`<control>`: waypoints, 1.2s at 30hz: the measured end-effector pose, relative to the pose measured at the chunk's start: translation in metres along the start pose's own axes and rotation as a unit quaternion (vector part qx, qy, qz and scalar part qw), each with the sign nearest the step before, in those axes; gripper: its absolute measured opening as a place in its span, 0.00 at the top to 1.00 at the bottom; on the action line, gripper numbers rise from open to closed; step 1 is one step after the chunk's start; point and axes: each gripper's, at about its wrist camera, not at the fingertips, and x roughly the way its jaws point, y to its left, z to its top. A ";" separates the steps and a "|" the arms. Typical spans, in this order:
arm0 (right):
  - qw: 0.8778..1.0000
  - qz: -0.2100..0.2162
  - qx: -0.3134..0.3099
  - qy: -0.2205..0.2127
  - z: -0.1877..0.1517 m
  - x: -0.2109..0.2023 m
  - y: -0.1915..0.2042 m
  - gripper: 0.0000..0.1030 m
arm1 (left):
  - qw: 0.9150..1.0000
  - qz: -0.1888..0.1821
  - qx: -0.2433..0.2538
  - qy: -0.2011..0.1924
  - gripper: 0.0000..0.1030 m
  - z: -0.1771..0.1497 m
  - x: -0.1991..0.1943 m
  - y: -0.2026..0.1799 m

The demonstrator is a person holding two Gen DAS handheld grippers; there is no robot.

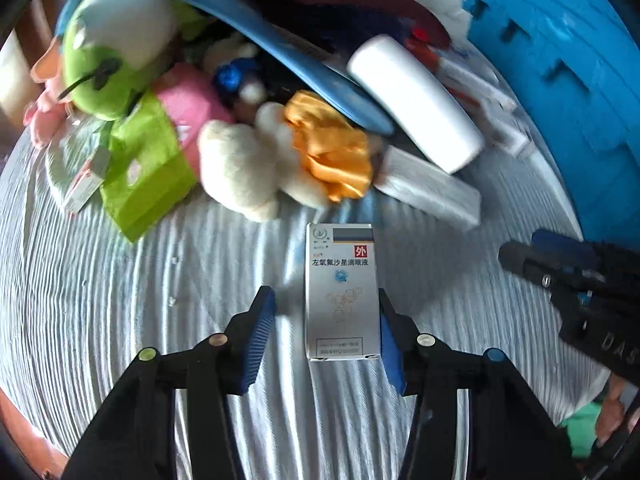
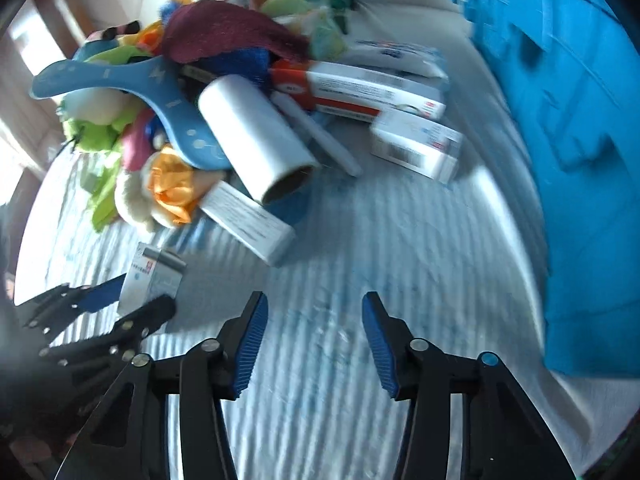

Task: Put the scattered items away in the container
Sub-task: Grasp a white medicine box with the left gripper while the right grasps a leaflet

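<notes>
Nearest you, left hand-held gripper (image 1: 326, 320): fingers straddle the eye-drop box (image 1: 342, 292), which lies on the striped bed sheet (image 1: 160, 280). Right pad looks against the box edge; left pad stands apart, so no grip yet. Close unevenly and you may push the box sideways or skew it out. Toy pile behind: cream plush toy (image 1: 240, 168), blue boomerang (image 1: 280, 48), white roll (image 1: 416, 100), stacked loosely; a nudge could tumble them. Right hand-held gripper (image 2: 314, 340): jaws parted, nothing between, over bare sheet. Blue crate (image 2: 560, 120) at far right, blurred and cut off; its opening is hidden. Both grippers sit close, so collision is possible.
</notes>
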 end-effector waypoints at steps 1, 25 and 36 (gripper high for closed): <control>1.000 0.004 -0.005 -0.005 0.002 0.002 0.003 0.54 | 1.000 0.017 -0.008 -0.013 0.53 0.002 -0.001 0.003; 0.992 0.064 -0.093 -0.060 0.021 0.025 0.033 0.36 | 0.991 0.070 -0.084 -0.071 0.26 -0.001 -0.005 0.031; 0.990 0.026 -0.116 -0.075 0.020 0.020 0.045 0.54 | 0.987 0.082 -0.096 -0.097 0.27 -0.002 0.004 0.013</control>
